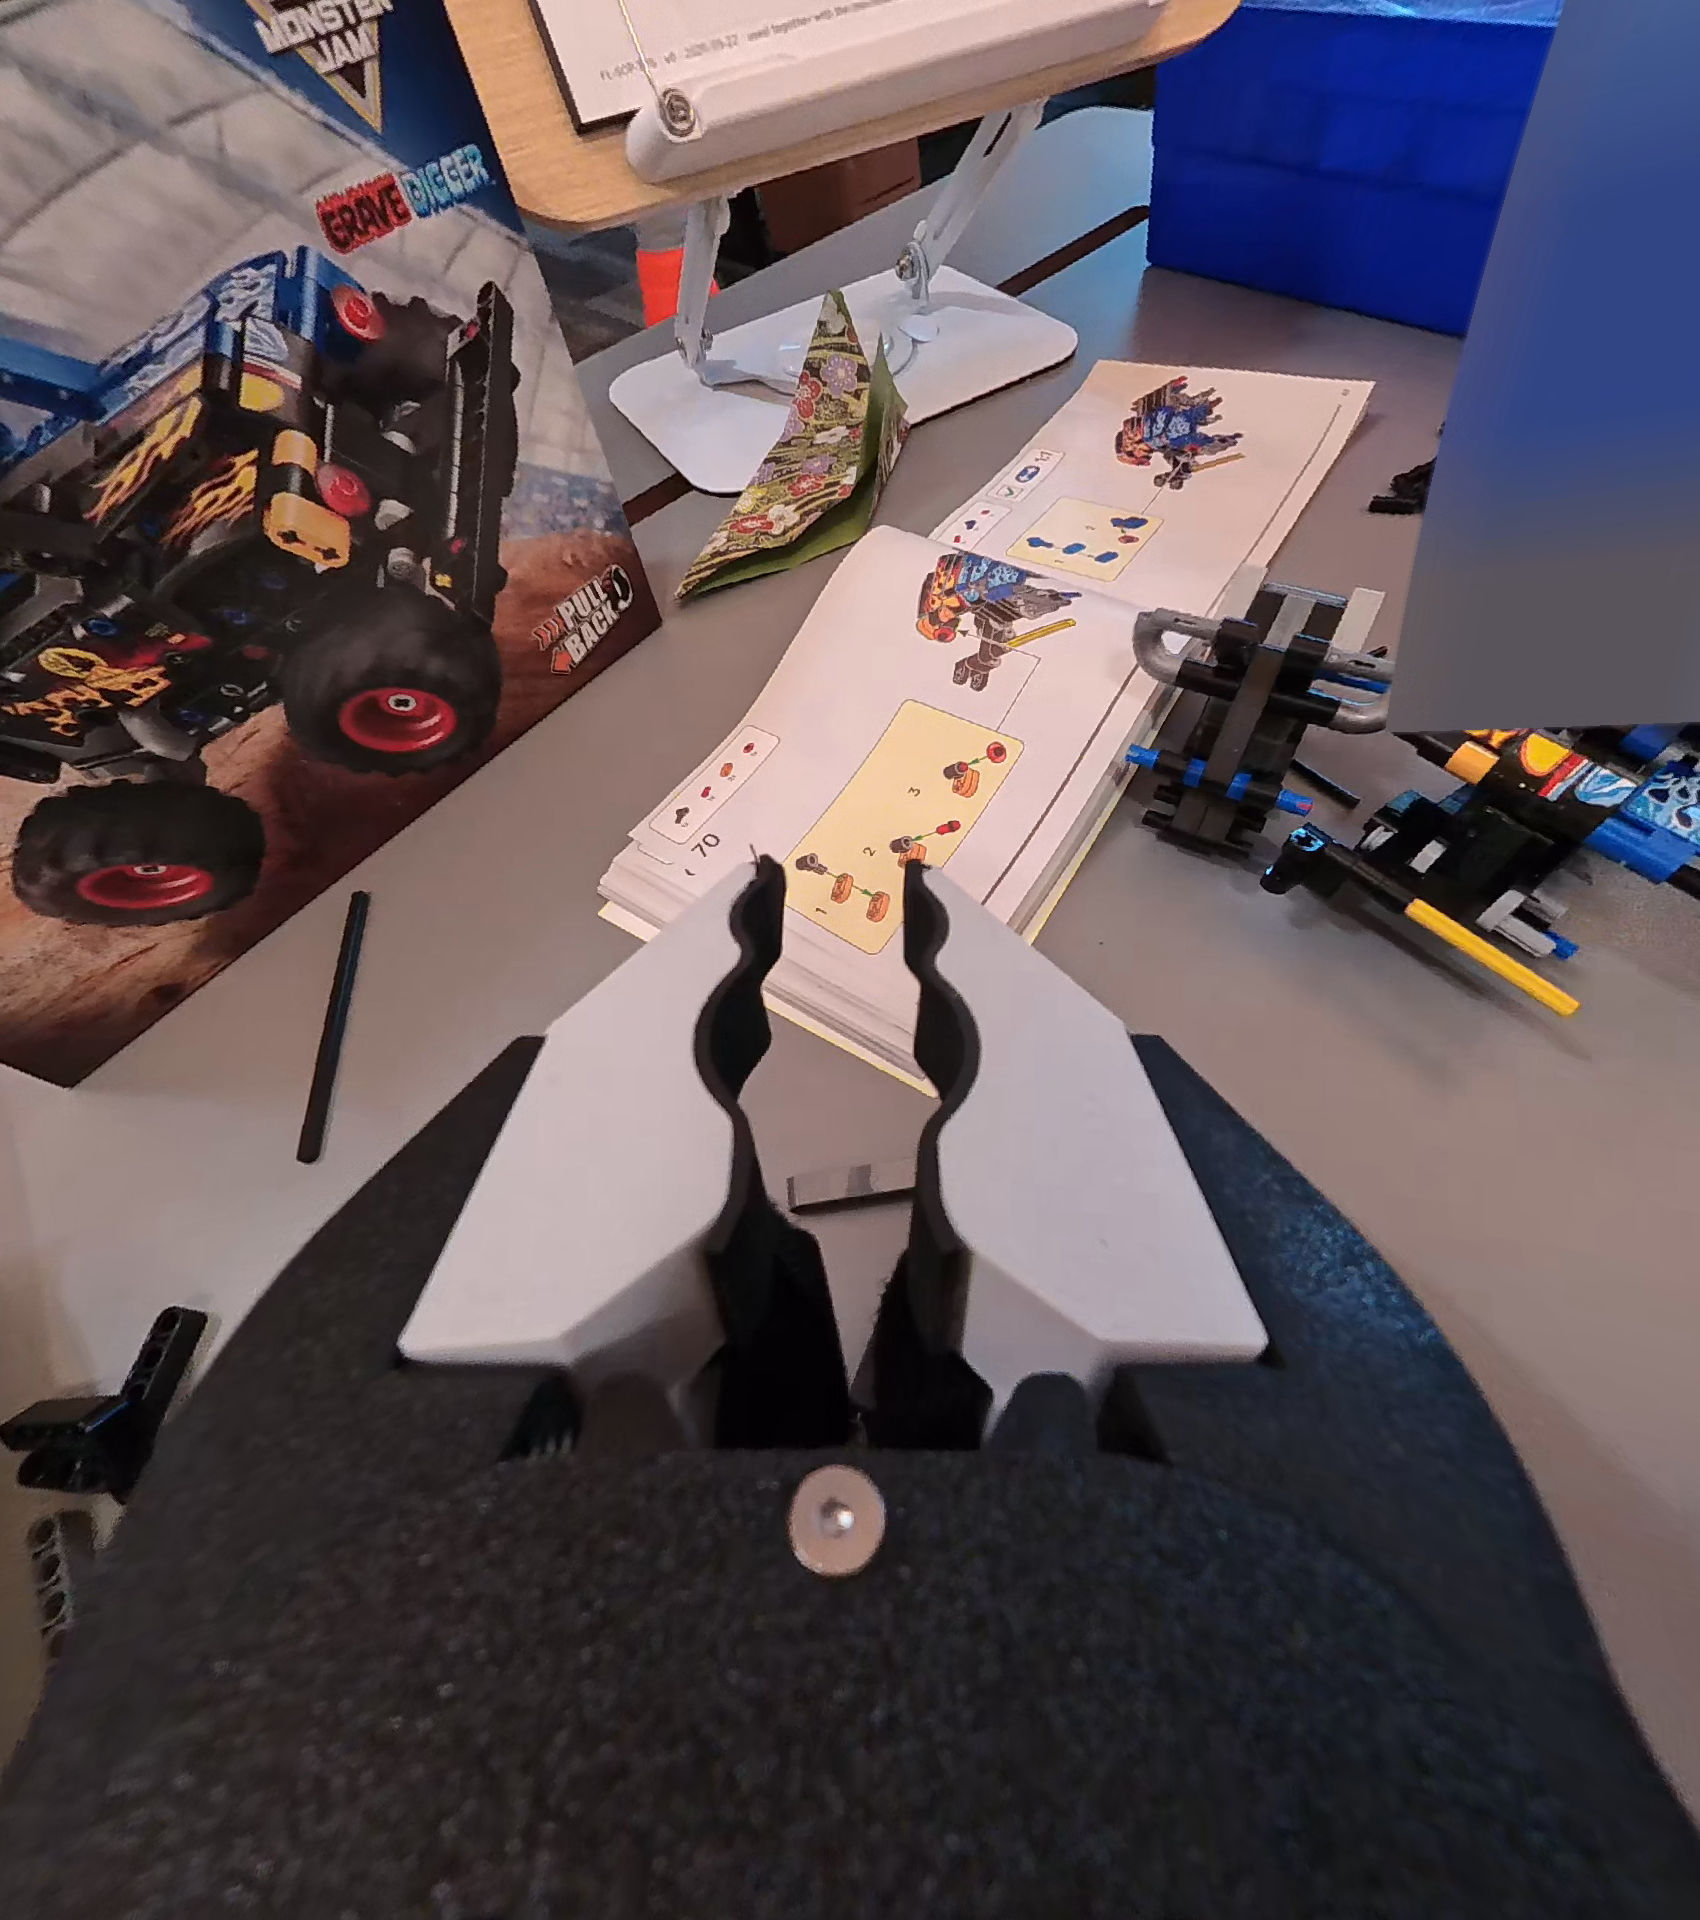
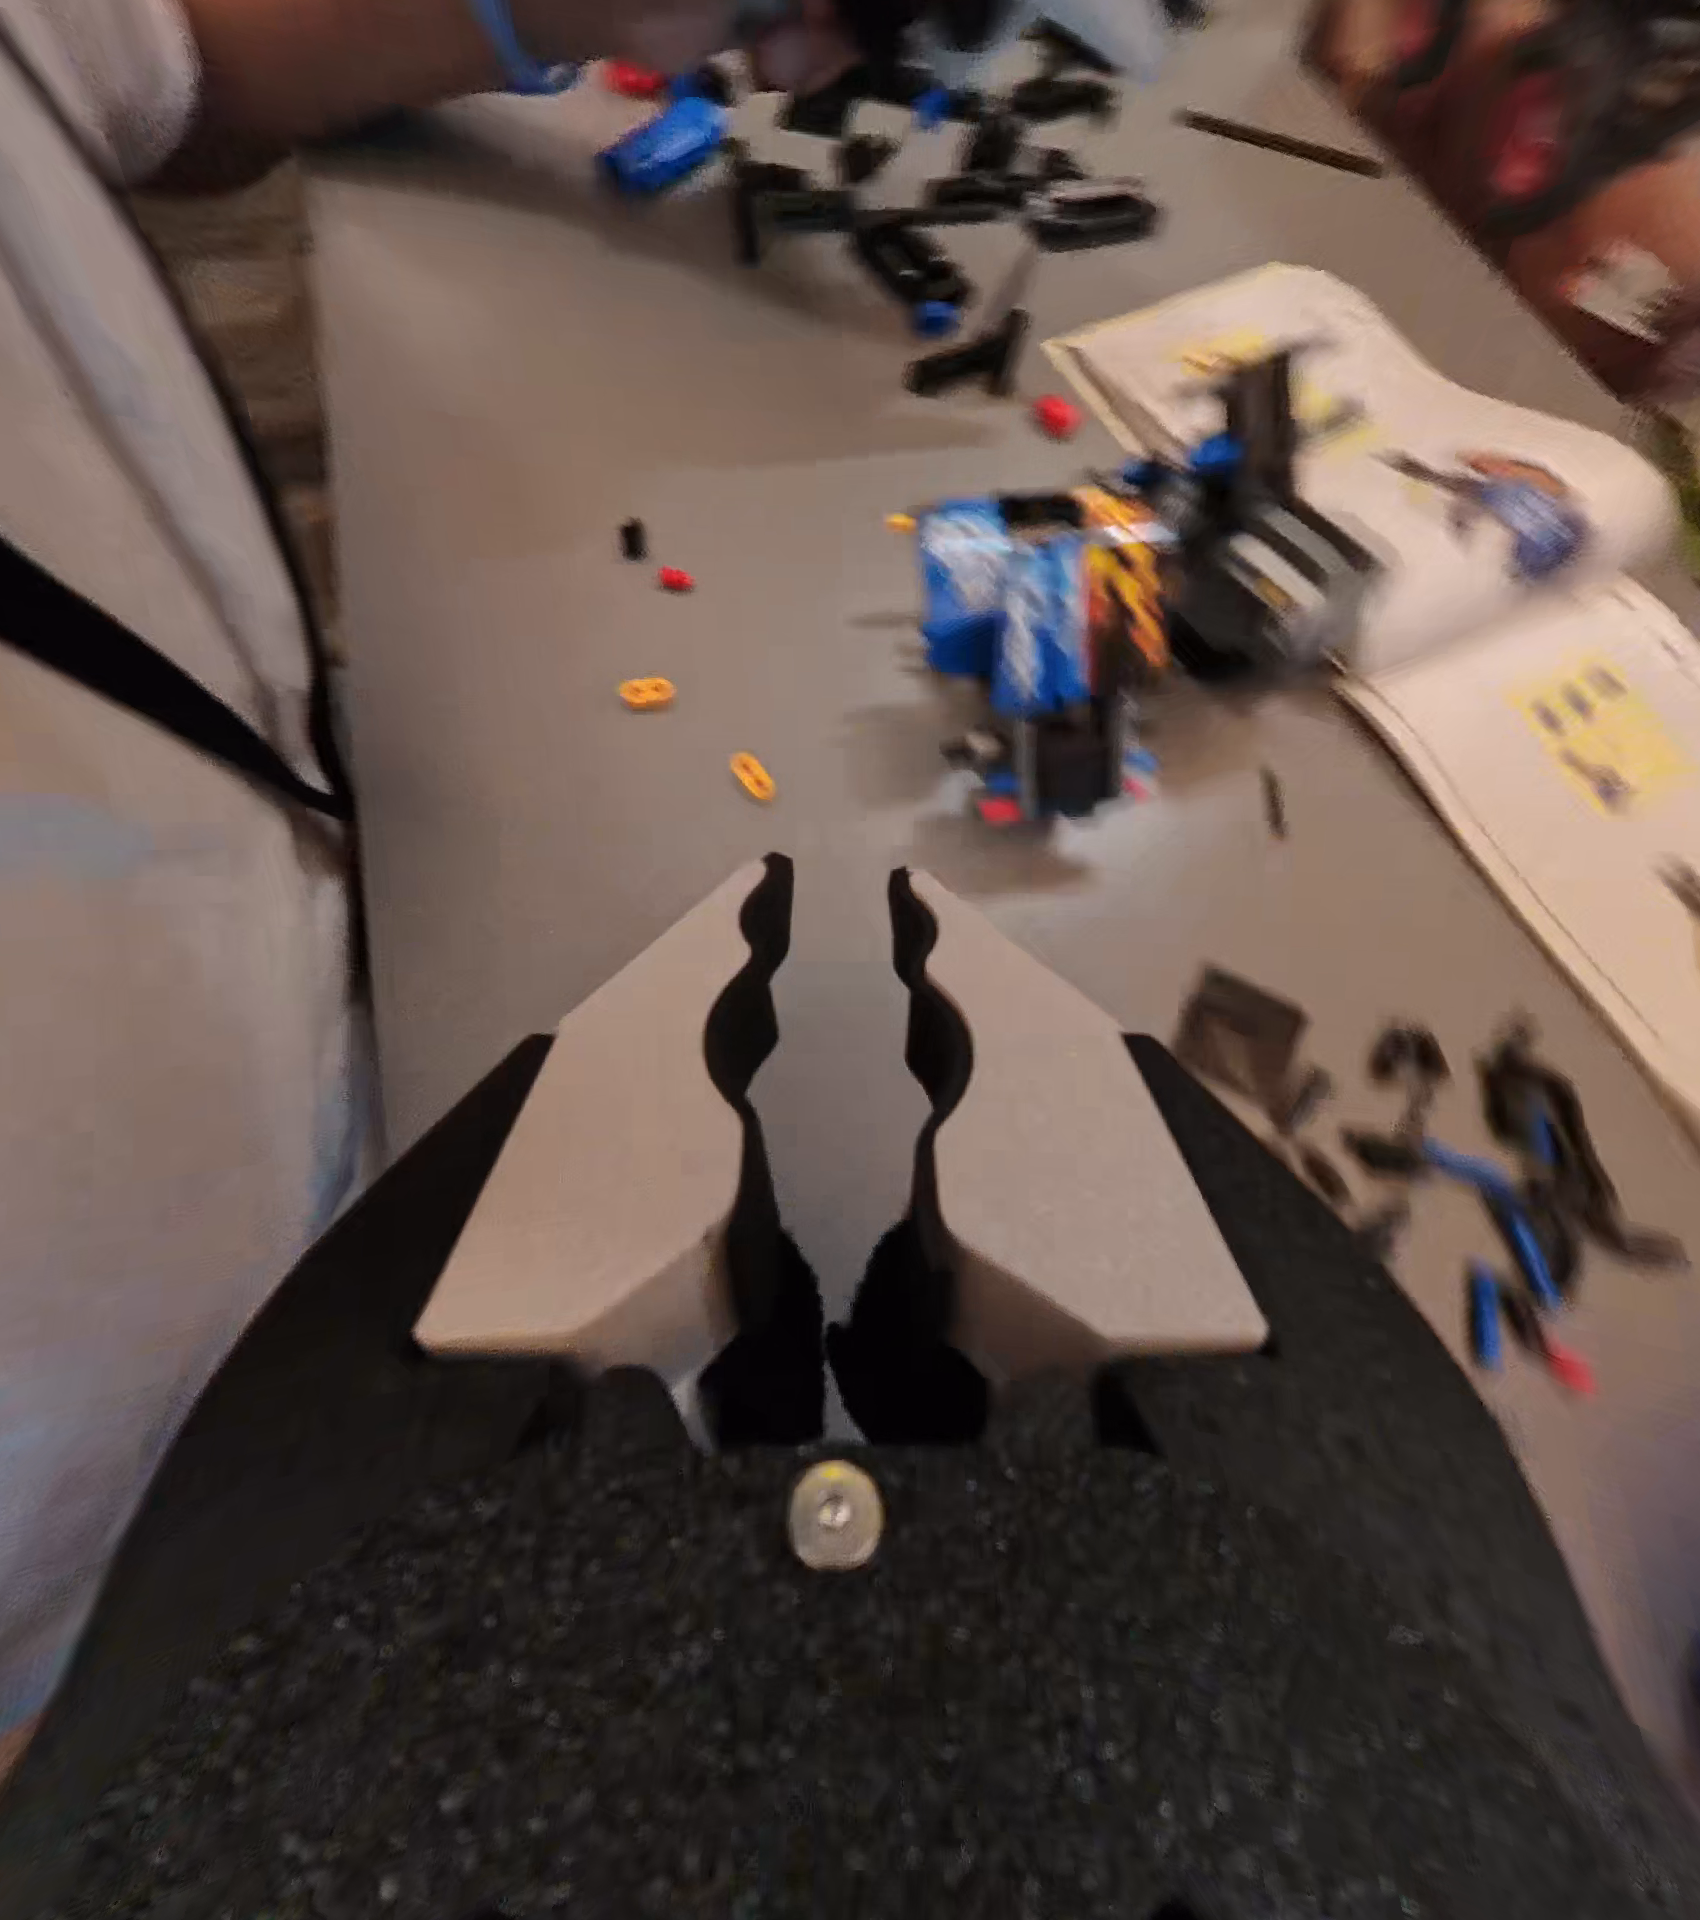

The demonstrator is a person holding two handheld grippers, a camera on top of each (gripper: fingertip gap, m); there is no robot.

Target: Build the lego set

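Observation:
My left gripper is open and empty, its tips over the near edge of the open instruction booklet. A black and grey sub-assembly rests on the booklet's right edge. The blue, black and yellow truck body lies to its right on the grey table. In the blurred right wrist view my right gripper is open and empty above the table. The truck body lies ahead of it, with two orange pieces and small red and black pins to the left.
The set's box stands at the left, with a black axle and a black beam near it. A tablet stand and folded patterned paper lie behind. Loose black and blue pieces lie scattered. A person's torso is at the left.

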